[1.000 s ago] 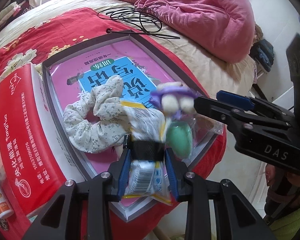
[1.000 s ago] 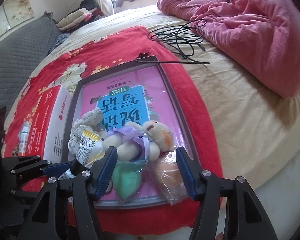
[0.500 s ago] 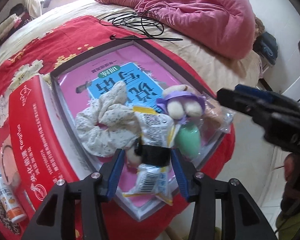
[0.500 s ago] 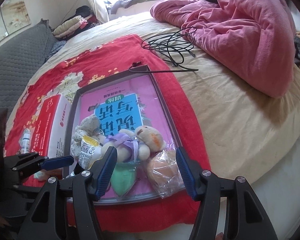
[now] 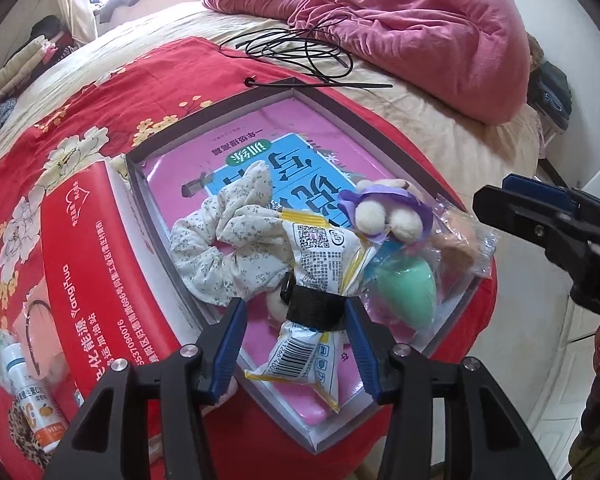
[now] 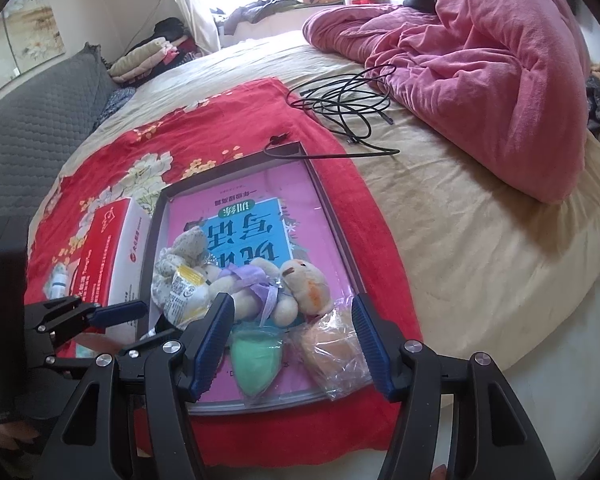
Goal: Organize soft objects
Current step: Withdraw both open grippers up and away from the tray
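Left gripper [image 5: 296,344] was clamped on the banded snack packet [image 5: 320,276] a second ago; now its jaws are opening, packet lying loose between them in the gray tray [image 5: 168,152], beside the floral scrunchie [image 5: 224,248]. Looks delivered; right gripper [image 6: 294,344] hangs half-open and empty above the green sponge [image 6: 256,360] and bagged bun [image 6: 332,350].

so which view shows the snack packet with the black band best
Left wrist: the snack packet lies in full view, black band, QR code and barcode showing. Right wrist shows only its upper end, the rest behind a finger.

Floral white scrunchie [image 5: 228,248]; mint sponge [image 5: 410,292]; pink book [image 6: 256,216].
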The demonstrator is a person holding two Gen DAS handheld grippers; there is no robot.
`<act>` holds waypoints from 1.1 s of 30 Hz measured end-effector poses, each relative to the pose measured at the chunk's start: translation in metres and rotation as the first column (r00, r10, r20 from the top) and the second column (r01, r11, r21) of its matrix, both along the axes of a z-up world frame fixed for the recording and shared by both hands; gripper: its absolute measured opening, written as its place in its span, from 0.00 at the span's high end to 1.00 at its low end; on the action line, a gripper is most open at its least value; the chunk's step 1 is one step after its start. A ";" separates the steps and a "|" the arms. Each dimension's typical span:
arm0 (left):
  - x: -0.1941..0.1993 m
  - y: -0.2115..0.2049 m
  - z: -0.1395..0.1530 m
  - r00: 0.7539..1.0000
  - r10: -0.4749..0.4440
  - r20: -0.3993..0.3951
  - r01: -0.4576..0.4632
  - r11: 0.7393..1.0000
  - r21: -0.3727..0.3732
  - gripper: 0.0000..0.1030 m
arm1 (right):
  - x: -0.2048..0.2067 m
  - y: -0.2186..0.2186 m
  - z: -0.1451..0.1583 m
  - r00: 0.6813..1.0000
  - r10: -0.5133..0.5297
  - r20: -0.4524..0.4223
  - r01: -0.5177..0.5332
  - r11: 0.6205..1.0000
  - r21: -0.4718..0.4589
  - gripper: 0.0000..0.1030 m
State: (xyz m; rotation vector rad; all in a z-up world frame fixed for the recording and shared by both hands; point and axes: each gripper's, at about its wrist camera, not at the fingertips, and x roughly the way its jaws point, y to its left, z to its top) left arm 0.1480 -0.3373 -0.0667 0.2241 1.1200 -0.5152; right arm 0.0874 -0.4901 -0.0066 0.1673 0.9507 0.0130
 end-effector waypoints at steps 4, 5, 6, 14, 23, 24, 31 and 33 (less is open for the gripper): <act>-0.002 0.004 0.002 1.000 0.002 -0.004 -0.002 1.000 -0.021 0.51 | 0.001 0.004 0.000 1.000 0.010 -0.002 -0.010 1.000 -0.010 0.39; -0.003 0.005 0.004 1.000 0.001 -0.009 -0.002 1.000 -0.030 0.51 | 0.001 0.005 0.001 1.000 0.010 -0.001 -0.010 1.000 -0.013 0.38; -0.004 0.006 0.005 1.000 0.001 -0.012 -0.002 0.999 -0.036 0.51 | 0.000 0.006 0.001 1.000 0.012 0.000 -0.012 1.000 -0.016 0.38; -0.010 0.010 0.017 1.000 0.002 -0.009 -0.002 0.998 -0.058 0.43 | -0.001 0.009 0.006 1.000 0.010 0.001 -0.010 0.999 -0.045 0.35; -0.019 0.021 0.038 1.000 0.007 0.014 -0.005 0.994 -0.109 0.39 | -0.008 0.016 0.013 1.000 -0.004 0.004 0.005 0.995 -0.100 0.29; -0.021 0.022 0.041 1.000 0.007 0.016 -0.005 0.993 -0.115 0.37 | -0.009 0.016 0.014 1.000 -0.007 0.003 0.007 0.994 -0.106 0.27; -0.033 0.035 0.056 1.000 0.023 0.019 -0.020 0.989 -0.146 0.35 | -0.017 0.020 0.016 1.000 -0.029 0.001 0.029 0.992 -0.120 0.26; -0.035 0.039 0.060 0.999 0.033 0.019 -0.030 0.988 -0.153 0.34 | -0.019 0.022 0.016 1.000 -0.031 -0.002 0.031 0.992 -0.126 0.26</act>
